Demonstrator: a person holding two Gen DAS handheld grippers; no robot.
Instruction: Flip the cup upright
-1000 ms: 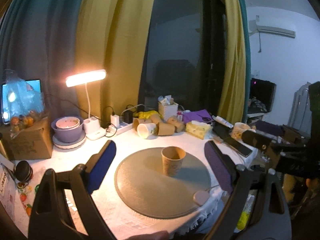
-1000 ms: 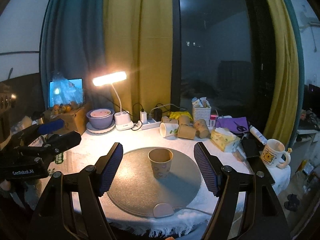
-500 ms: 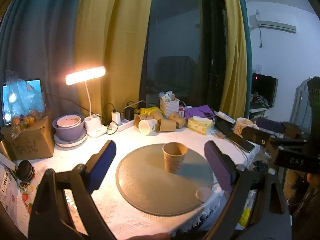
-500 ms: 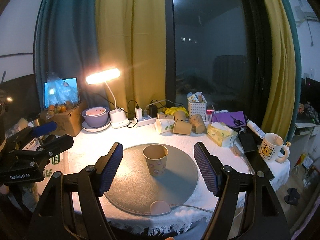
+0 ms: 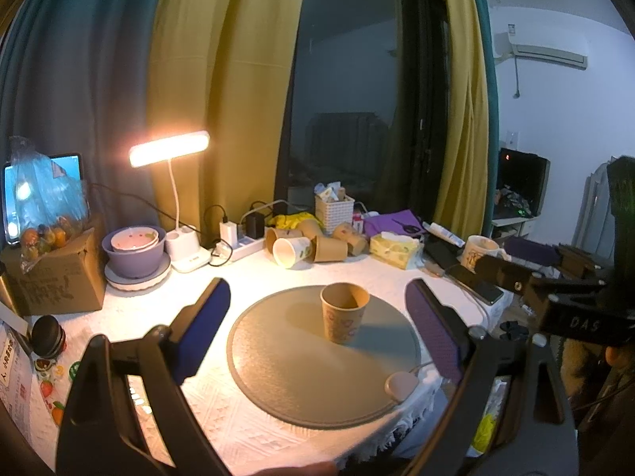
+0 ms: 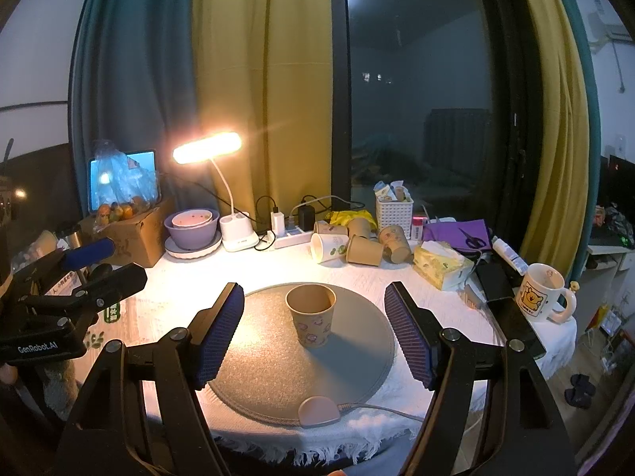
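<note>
A brown paper cup (image 5: 343, 312) with purple prints stands upright, mouth up, on the round grey mat (image 5: 278, 361). It also shows in the right wrist view (image 6: 312, 314) on the mat (image 6: 258, 369). My left gripper (image 5: 317, 325) is open and empty, held back from the cup above the table's near edge. My right gripper (image 6: 314, 329) is open and empty, also short of the cup. Each gripper shows in the other's view, the right one (image 5: 555, 297) at the right and the left one (image 6: 75, 277) at the left.
Several paper cups (image 6: 357, 244) lie on their sides at the back. A lit desk lamp (image 6: 234, 234), purple bowl (image 6: 192, 228), power strip (image 6: 291, 236), tissue pack (image 6: 440, 263), phone (image 6: 512, 313), mug (image 6: 541, 297) and cardboard box (image 6: 135, 230) ring the mat. A pink puck (image 6: 317, 412) sits on the mat's near edge.
Both grippers have drawn back and slightly up from the cup, which looks a little farther off. The cup has stayed upright on the mat. Both jaws stay open.
</note>
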